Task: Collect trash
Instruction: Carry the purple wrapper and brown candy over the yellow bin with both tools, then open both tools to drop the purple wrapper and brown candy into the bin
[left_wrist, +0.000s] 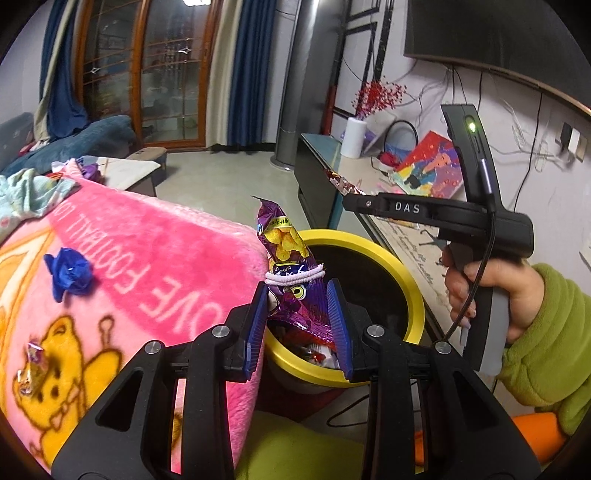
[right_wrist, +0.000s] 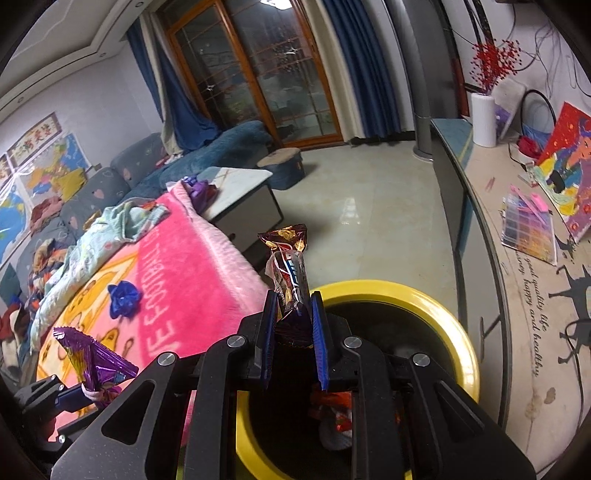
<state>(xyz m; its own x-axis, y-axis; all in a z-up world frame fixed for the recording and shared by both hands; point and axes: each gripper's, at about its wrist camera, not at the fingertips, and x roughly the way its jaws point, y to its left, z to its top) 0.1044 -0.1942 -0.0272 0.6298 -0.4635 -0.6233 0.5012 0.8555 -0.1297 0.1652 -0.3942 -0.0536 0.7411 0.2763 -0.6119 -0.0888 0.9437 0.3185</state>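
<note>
Holding a purple snack bag (left_wrist: 286, 266) by its crumpled lower end, the left hand-held gripper (left_wrist: 297, 317) hangs over the yellow-rimmed bin (left_wrist: 406, 280); the right hand-held gripper (right_wrist: 293, 325) pinches a brown candy wrapper (right_wrist: 290, 266) above the same bin. Both are light, crinkly, slippery foil and look likely to flutter when released. A blue wrapper ball (left_wrist: 68, 275) lies on the pink blanket (left_wrist: 155, 266); pinch its bulk.
</note>
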